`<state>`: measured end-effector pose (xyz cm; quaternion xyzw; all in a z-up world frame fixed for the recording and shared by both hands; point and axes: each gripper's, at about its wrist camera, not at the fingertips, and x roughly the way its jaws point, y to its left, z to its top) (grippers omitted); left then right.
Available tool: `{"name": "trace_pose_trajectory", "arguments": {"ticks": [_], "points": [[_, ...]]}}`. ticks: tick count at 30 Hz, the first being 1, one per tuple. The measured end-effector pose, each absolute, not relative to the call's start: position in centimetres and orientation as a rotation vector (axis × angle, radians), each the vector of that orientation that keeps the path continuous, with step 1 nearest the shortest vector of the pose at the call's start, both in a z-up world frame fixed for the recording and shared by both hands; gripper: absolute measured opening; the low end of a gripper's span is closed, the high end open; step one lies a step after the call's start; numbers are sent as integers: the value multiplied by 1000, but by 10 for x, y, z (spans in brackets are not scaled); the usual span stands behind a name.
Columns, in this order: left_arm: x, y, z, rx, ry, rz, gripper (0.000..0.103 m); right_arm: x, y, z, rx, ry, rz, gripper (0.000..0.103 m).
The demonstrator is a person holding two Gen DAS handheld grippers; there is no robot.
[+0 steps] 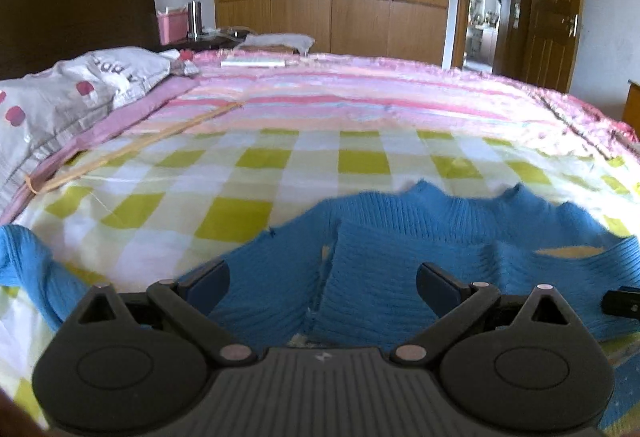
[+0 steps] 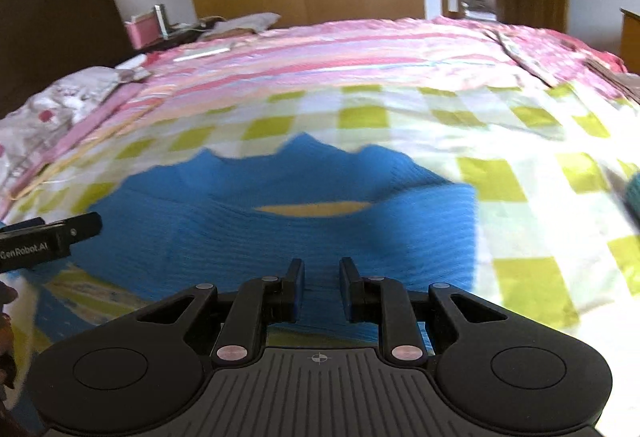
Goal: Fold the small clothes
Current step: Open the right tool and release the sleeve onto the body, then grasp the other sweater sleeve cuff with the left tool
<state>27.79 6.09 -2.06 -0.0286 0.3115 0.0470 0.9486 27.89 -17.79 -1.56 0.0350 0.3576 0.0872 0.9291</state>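
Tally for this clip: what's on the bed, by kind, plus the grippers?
Blue knit garment: 1
Pillow, grey-white with red dots: 1
Checked yellow-green sheet: 1
Pink striped cover: 1
Grippers: 2, left gripper and right gripper
Total: 6
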Motion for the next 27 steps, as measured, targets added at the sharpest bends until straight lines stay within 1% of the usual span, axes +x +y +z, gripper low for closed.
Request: {"name": "trace_pose_trajectory", "arguments": {"ticks": [3, 7, 16, 21, 23, 26, 27], "points": [[280, 58, -28, -47, 668, 103, 103, 277, -185, -21, 78, 733, 177, 18], [281, 57, -36, -37, 706, 107, 103, 276, -189, -20, 86, 723, 168, 18], [273, 59, -38, -43, 726, 114, 103, 275, -211, -21, 115, 724, 108, 18], [259, 67, -38, -49, 749, 129, 103, 274, -223, -22, 113, 727, 107, 11], [252, 69, -37, -43, 758, 140, 103, 273, -228, -22, 113, 728, 113, 10], [243, 71, -38, -15, 779, 160, 102, 271, -228, -20, 97, 729, 106, 10], [239, 71, -37, 0, 771, 163, 102, 269, -225, -18, 78, 725, 99, 13]]}}
